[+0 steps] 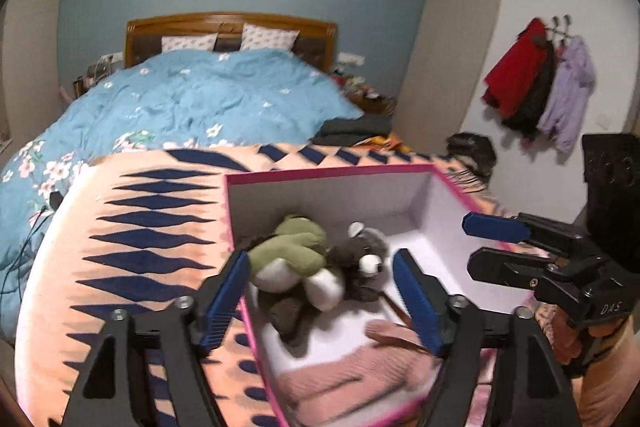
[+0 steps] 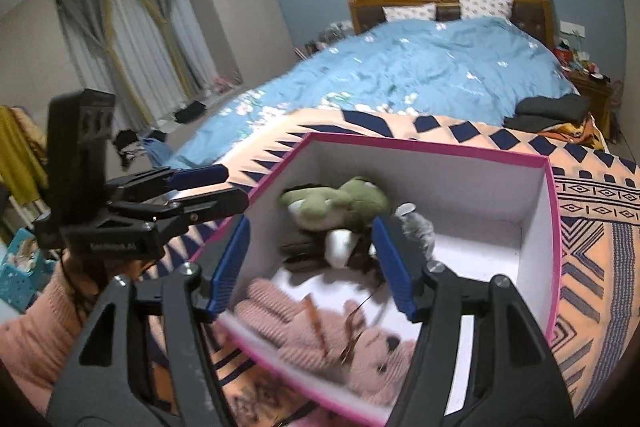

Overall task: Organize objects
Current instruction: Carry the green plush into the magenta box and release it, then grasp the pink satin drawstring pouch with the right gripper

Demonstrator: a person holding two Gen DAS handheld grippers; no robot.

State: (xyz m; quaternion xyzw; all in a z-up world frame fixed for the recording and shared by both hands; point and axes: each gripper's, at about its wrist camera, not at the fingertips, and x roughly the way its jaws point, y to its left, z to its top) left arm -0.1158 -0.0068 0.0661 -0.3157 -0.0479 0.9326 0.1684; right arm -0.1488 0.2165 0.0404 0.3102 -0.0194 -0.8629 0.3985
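Note:
A pink-rimmed white box [image 1: 320, 173] [image 2: 552, 211] sits on an orange patterned blanket. Inside lie a green plush frog [image 1: 292, 247] [image 2: 344, 199], a grey plush animal [image 1: 366, 255] [image 2: 418, 227] and a pink teddy bear [image 1: 360, 375] [image 2: 360, 347]. My left gripper [image 1: 320, 303] is open and empty above the box's left side; it also shows in the right wrist view [image 2: 208, 187]. My right gripper [image 2: 310, 267] is open and empty above the box's near part; it also shows in the left wrist view [image 1: 480, 245].
The orange blanket [image 1: 140, 247] covers the bed's foot. A blue floral duvet [image 1: 192, 99] lies beyond. Folded dark clothes [image 1: 356, 129] sit at the bed's right edge. Coats [image 1: 540, 83] hang on the right wall. A blue basket [image 2: 20, 267] stands at the left.

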